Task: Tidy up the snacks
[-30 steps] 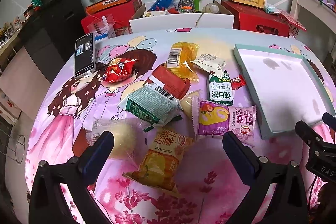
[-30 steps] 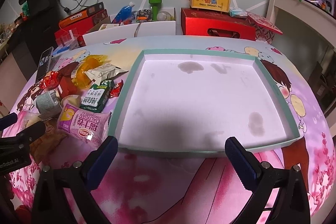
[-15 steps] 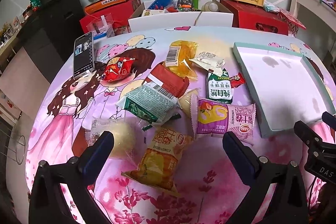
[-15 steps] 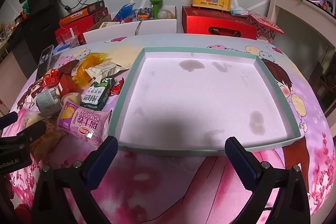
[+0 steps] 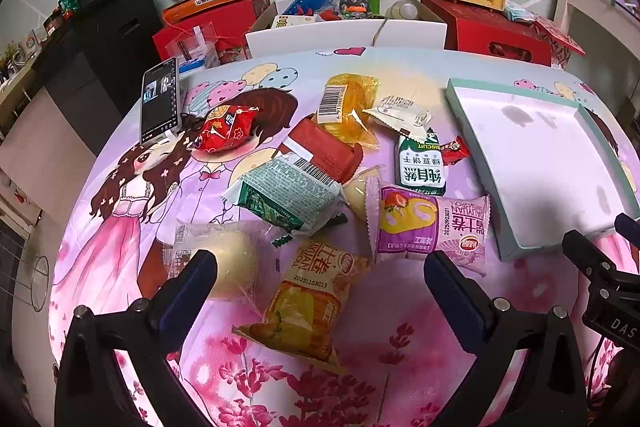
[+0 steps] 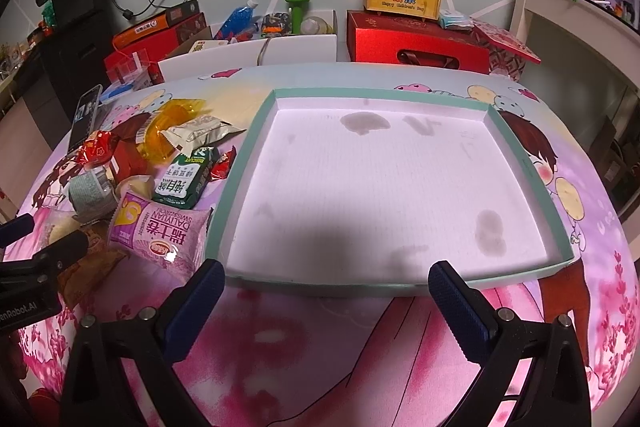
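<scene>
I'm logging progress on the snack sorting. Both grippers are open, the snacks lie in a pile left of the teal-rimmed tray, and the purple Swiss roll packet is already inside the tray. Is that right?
Not quite. The purple Swiss roll packet is not inside the tray; it lies on the tablecloth just outside the tray's left rim, and the tray holds nothing, as the right wrist view shows. The rest stands: the left gripper and the right gripper are open.

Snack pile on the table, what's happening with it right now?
A person holds a claw in each hand; both are open and hold nothing. The left claw hovers over the loose snack packets, nearest the orange cake packet. The right claw faces the teal-rimmed tray, which holds no snacks yet. Sorting hasn't visibly started.
</scene>
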Available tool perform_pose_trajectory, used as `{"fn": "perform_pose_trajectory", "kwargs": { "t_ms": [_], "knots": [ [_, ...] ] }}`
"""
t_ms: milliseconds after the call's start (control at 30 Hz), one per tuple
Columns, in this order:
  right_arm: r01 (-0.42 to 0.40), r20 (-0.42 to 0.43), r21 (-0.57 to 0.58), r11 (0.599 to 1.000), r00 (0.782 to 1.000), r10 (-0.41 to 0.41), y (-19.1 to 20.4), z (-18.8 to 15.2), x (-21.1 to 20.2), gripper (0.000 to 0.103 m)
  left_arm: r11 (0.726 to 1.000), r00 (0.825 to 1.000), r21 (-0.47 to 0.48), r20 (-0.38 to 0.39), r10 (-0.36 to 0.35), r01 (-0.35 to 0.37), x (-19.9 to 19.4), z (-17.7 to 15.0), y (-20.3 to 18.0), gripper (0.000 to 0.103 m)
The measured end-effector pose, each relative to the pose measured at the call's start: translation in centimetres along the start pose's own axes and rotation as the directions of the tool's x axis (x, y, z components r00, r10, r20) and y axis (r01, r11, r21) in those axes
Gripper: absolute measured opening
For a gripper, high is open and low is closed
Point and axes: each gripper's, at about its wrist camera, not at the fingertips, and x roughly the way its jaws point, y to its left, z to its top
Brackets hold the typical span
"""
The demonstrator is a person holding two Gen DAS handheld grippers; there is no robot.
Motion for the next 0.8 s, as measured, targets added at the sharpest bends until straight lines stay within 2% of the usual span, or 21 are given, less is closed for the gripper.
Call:
{"fn": "perform_pose_trajectory", "kwargs": {
  "t_ms": [800],
  "knots": [
    [-0.002,0.001,-0.005,1.000,1.000,0.002,0.11,0.07,-0.14,0.103,1.000,1.000,-0.014,-0.001,-0.004,0.004,-0.01,-0.10,0.50,0.103]
  ]
}}
